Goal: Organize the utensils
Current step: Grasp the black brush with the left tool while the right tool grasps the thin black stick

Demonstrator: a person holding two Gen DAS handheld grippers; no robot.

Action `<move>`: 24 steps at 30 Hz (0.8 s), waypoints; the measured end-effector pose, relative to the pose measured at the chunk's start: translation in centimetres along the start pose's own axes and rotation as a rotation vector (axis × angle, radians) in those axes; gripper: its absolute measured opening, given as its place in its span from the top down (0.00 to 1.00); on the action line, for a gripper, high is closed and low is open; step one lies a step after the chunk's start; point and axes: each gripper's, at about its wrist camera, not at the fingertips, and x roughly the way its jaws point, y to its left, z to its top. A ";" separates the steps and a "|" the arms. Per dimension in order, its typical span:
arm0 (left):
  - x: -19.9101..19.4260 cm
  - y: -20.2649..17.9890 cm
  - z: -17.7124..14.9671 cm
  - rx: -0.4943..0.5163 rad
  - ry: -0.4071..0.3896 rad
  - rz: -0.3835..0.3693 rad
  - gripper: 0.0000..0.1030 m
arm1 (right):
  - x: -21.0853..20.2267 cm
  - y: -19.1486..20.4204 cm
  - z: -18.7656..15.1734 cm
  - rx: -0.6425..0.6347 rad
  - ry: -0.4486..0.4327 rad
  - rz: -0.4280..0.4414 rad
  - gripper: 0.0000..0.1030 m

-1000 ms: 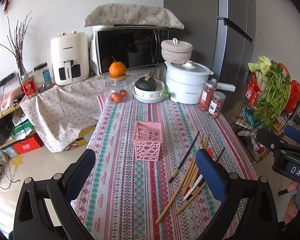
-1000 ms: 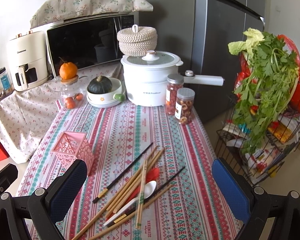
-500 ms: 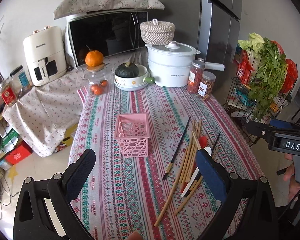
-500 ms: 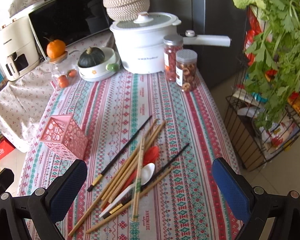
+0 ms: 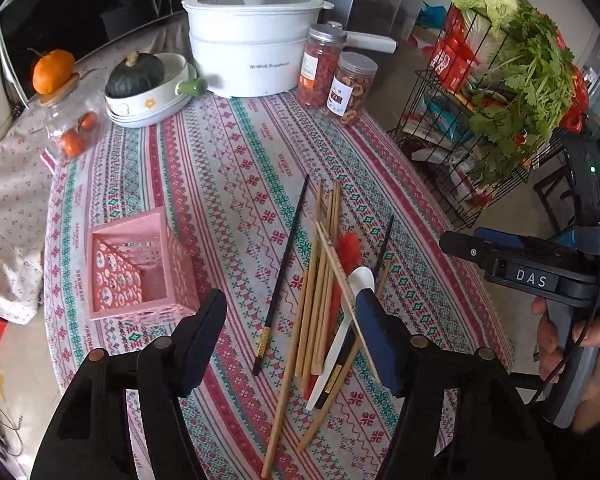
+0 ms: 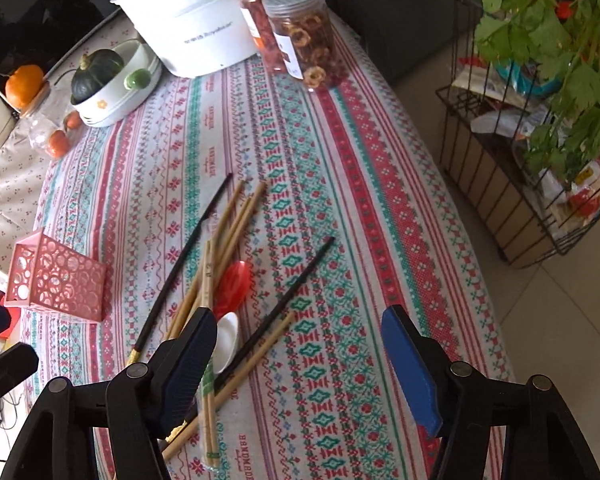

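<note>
A pile of utensils lies on the patterned tablecloth: several wooden chopsticks, black chopsticks, a red spoon and a white spoon. The pile also shows in the right wrist view: wooden chopsticks, red spoon, white spoon. A pink perforated basket stands empty to the left of the pile, also in the right wrist view. My left gripper is open and empty above the near end of the pile. My right gripper is open and empty, just right of the pile.
A white pot, two snack jars, a bowl with a dark squash and a jar topped by an orange stand at the table's far end. A wire rack with greens stands right of the table.
Both grippers have moved forward and down toward the utensil pile, which now looms larger. Both stay open. Nothing on the table has moved.
</note>
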 end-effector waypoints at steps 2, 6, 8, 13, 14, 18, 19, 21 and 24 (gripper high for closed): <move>2.2 -0.2 1.4 -0.007 0.037 -0.006 0.47 | 0.7 -0.6 0.3 0.020 0.017 0.000 0.35; 6.7 -0.3 3.9 -0.019 0.097 -0.019 0.65 | 1.7 -1.9 0.9 0.049 0.033 -0.010 0.37; 8.8 -0.6 4.9 -0.008 0.114 -0.002 0.72 | 2.0 -2.2 1.0 0.055 0.038 -0.026 0.37; 13.2 -0.9 6.7 0.006 0.174 0.012 0.84 | 2.7 -3.0 1.2 0.067 0.054 -0.034 0.37; 13.8 -1.0 6.9 0.013 0.183 0.015 0.85 | 2.8 -3.1 1.3 0.068 0.057 -0.034 0.37; 16.0 -1.3 7.5 0.032 0.212 0.055 0.87 | 3.2 -3.5 1.4 0.072 0.067 -0.035 0.37; 16.5 -1.4 7.5 0.034 0.221 0.061 0.87 | 3.3 -3.5 1.4 0.072 0.070 -0.035 0.37; 17.3 -1.3 7.6 0.030 0.232 0.077 0.87 | 3.5 -3.5 1.4 0.071 0.074 -0.036 0.37; 18.0 -0.9 7.9 0.014 0.227 0.089 0.89 | 3.7 -3.3 1.4 0.067 0.080 -0.035 0.37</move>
